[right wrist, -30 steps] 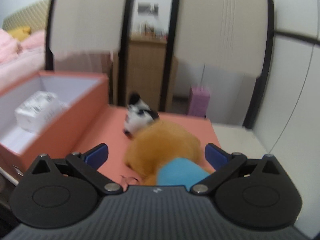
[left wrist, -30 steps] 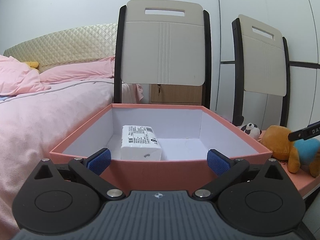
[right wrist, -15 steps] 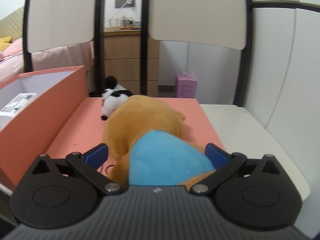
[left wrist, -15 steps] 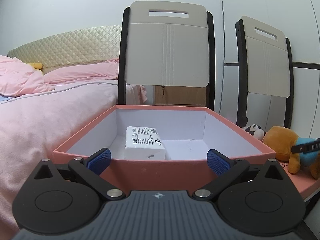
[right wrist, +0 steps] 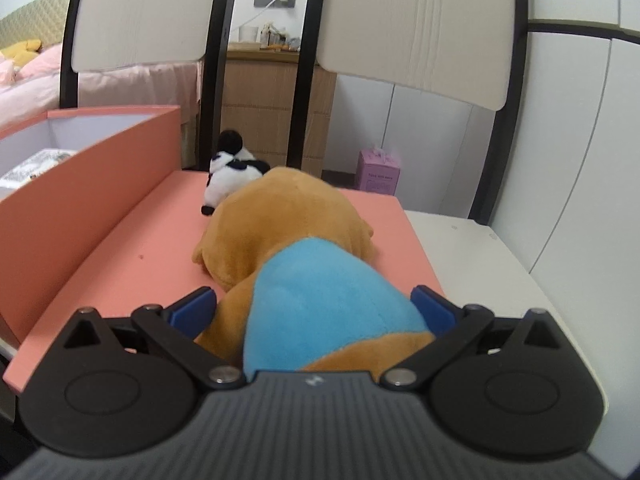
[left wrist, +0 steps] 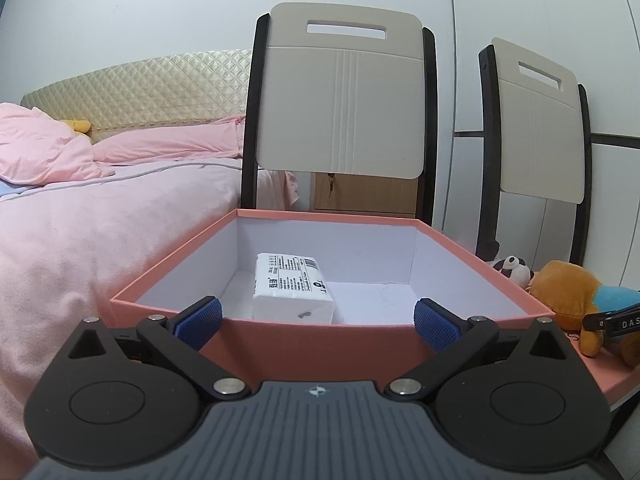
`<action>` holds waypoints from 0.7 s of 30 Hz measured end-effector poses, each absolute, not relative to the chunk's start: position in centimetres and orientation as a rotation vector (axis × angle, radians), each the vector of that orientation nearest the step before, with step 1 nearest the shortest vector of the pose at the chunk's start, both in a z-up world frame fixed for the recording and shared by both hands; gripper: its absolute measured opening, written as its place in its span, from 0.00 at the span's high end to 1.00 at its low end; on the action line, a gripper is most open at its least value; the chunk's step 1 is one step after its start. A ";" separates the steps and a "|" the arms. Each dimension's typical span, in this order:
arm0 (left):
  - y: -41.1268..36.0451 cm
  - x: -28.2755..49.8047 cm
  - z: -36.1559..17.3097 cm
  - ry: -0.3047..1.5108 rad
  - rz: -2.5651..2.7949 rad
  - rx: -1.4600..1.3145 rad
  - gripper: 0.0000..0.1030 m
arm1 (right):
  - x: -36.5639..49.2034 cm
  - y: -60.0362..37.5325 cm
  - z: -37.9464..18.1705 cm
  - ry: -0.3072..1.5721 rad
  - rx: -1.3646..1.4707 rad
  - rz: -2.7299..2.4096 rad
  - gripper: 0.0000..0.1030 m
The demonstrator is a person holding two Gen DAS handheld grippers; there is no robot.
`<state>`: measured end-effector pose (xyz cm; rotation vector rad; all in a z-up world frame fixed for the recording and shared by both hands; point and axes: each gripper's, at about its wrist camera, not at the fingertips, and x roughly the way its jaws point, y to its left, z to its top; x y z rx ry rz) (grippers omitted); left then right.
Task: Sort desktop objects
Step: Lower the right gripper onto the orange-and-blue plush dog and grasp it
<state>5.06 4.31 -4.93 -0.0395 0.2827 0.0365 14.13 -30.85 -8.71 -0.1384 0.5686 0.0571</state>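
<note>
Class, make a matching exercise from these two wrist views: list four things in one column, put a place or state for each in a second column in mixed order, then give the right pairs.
Things:
1. white packet
2. panda toy
3. orange plush toy
4. left hand-held gripper

Places or states:
A. lying between the open fingers of the right hand-held gripper
B. inside the pink box
C. open and holding nothing, in front of the box
D. on the pink lid, beyond the orange toy

Pairs: 1-B, 2-D, 3-A, 4-C
</note>
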 end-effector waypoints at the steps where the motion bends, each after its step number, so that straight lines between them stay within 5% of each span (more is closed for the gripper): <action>1: 4.3 5.0 -4.9 0.282 0.034 -0.041 0.00 | 14.4 -30.9 -8.8 0.577 -0.133 0.060 0.00; 7: 4.2 4.9 -4.7 0.276 0.032 -0.047 0.00 | 15.5 -31.1 -8.5 0.663 -0.143 0.104 0.01; 14: 4.0 4.7 -4.5 0.270 0.017 -0.046 0.00 | 14.8 -31.6 -7.3 0.701 -0.104 0.134 0.33; 21: 4.2 4.5 -4.0 0.263 0.019 -0.049 0.00 | 13.2 -31.5 -4.7 0.632 -0.032 0.111 0.37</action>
